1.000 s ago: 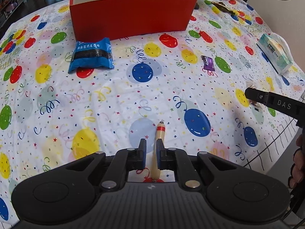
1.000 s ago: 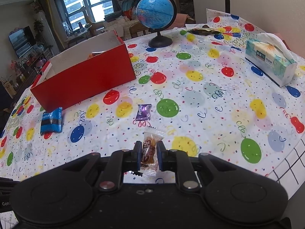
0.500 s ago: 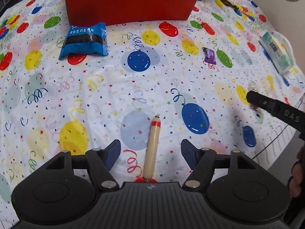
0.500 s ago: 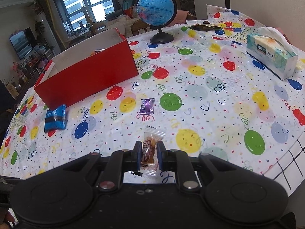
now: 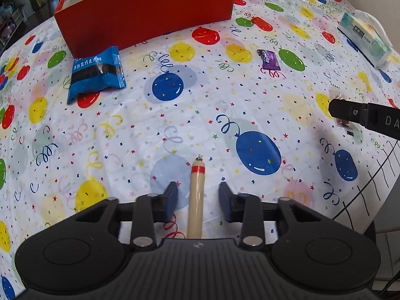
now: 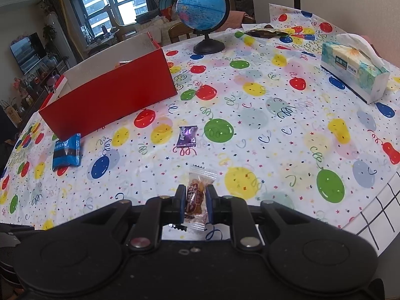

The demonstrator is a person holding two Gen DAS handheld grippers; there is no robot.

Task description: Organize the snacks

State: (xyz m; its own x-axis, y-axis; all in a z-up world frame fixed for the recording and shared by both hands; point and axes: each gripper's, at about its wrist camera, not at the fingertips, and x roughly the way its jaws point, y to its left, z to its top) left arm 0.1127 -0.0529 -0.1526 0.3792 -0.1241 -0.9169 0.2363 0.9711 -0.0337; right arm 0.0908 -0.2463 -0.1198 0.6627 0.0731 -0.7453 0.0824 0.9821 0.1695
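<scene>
1. Since half a second ago the left gripper has narrowed its spread somewhat, yet its jaws are still parted, one on each side of the sausage stick without touching it; a second ago they were pinched on it.
2. That cream stick with a red band lies on the balloon tablecloth, pointing away from the camera.
3. By contrast, the right gripper is clamped on a clear-wrapped candy, just as in the earlier frames, low over the cloth.
4. From the left view, one black finger of the right gripper enters at the right edge, candy wrapper peeking behind it.
5. Farther out lie a purple candy mid-table and a blue snack packet just in front of the red box.
6. Only the right view looks into the box: pale inner walls and a glimpse of something orange inside.
7. Only it shows the globe beyond the box; the tissue box appears in both.
</scene>
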